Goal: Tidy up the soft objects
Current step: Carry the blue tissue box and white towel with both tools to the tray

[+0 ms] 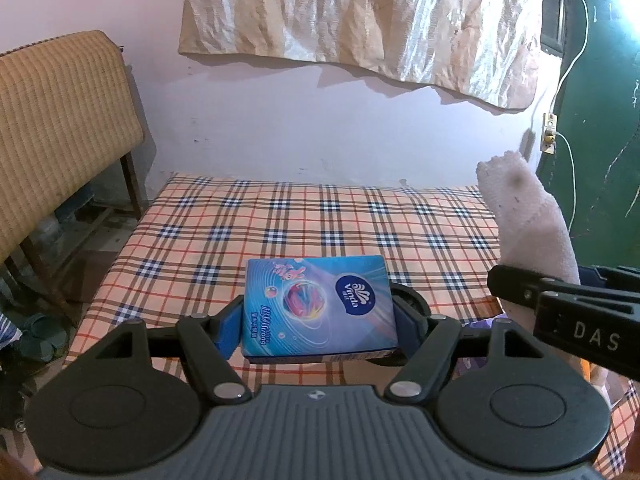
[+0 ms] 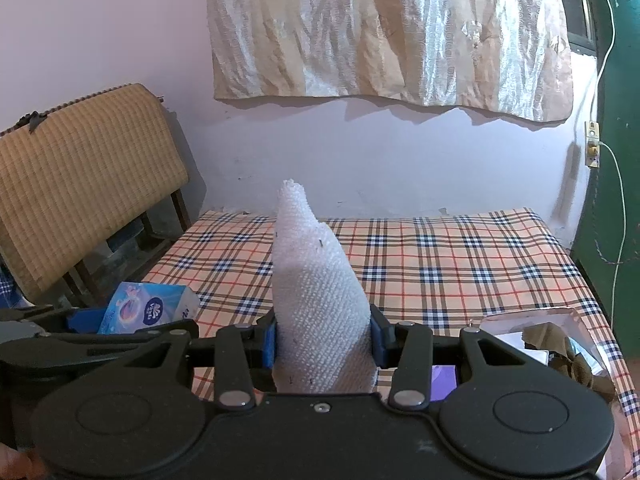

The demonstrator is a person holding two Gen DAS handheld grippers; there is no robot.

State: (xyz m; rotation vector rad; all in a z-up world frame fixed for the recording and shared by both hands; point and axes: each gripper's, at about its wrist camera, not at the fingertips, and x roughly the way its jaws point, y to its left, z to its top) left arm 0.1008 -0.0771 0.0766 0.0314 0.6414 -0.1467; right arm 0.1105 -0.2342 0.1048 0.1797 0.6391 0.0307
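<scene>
Clamped between the left gripper's (image 1: pixel 318 320) blue pads, a glossy blue tissue pack (image 1: pixel 320 306) is held above the plaid cloth (image 1: pixel 240 220). A white, nubbly towel (image 2: pixel 320 300), rolled to a cone, is pinched upright by the right gripper (image 2: pixel 323 340). An open box (image 2: pixel 560 340) is seen only from the right wrist.

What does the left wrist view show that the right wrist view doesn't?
Only the left wrist view shows the left gripper shut on the blue tissue pack. Only the right wrist view shows the right gripper clamped on the white towel, plus an open box at lower right. Both show pack, towel and plaid cloth.
</scene>
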